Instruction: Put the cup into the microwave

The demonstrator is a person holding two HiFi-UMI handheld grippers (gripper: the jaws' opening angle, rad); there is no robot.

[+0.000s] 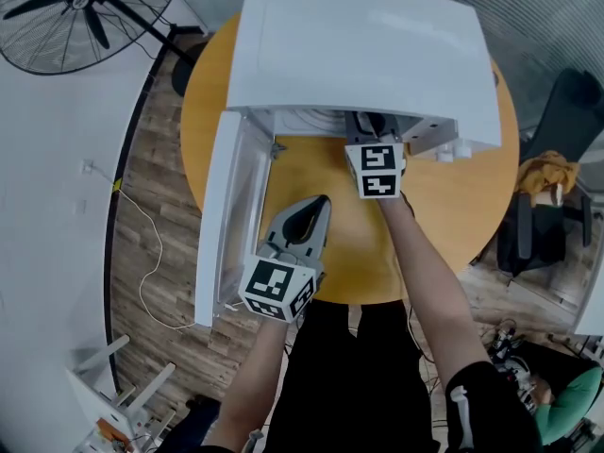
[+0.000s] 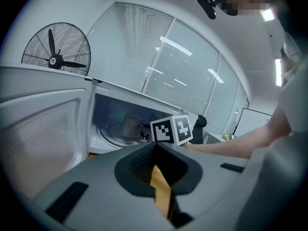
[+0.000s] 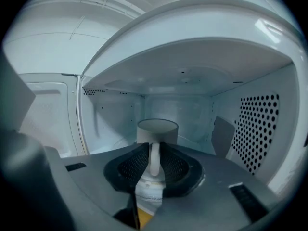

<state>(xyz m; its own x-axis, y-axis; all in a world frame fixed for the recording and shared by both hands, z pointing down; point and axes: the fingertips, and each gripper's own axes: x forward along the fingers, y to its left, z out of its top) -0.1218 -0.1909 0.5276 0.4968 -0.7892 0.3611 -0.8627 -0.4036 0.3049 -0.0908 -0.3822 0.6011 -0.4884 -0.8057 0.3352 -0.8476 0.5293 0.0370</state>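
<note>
While cross-hatched right tongs [image 3: 154,146] flank its handle [image 3: 154,160], the cylindrical cup [image 3: 157,128] stands upright.

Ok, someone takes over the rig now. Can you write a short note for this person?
The left gripper: tongs shut, empty, over the table beside the open door.
The right gripper: inside the microwave, tongs open on either side of the cup handle, seemingly just clear of it.
Done: the cup stands upright inside.
To do: draw the right gripper straight back, then probably close the door.
</note>
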